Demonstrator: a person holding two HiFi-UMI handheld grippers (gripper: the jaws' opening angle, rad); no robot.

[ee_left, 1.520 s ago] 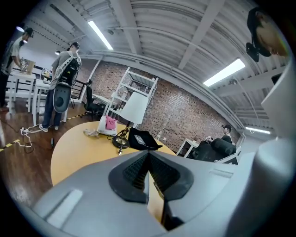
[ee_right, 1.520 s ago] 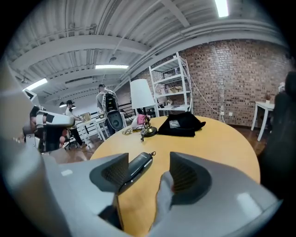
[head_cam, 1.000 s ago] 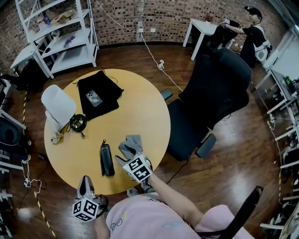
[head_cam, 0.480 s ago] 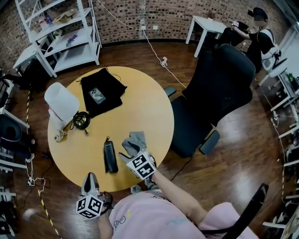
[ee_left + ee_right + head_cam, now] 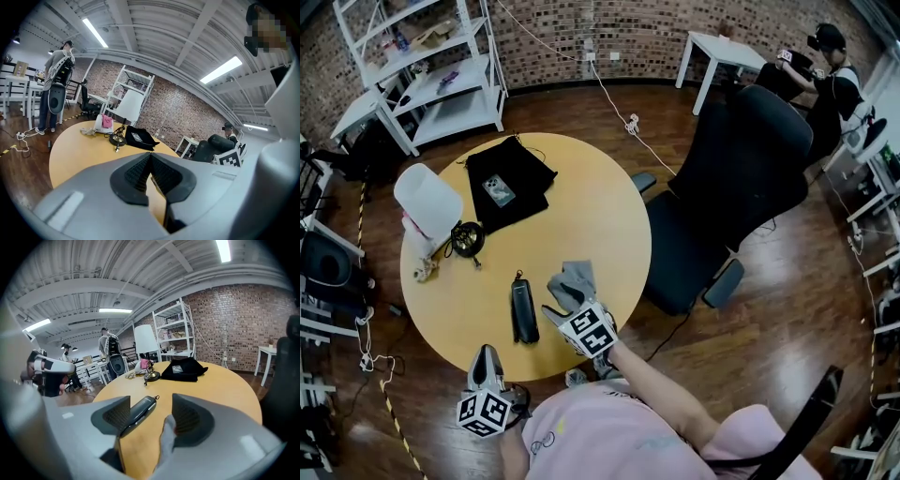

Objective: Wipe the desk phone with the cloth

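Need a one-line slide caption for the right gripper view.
Open right gripper over the table, grey cloth by one jaw, black handset ahead.

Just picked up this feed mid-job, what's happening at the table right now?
A person works at the round table with a tool in each hand. The right tool, jaws apart, sits over the grey cloth; a fold lies between the jaws, not clamped. The dark handset lies just left of the cloth. The left tool is shut and empty at the table's near edge. Wiping has not started.
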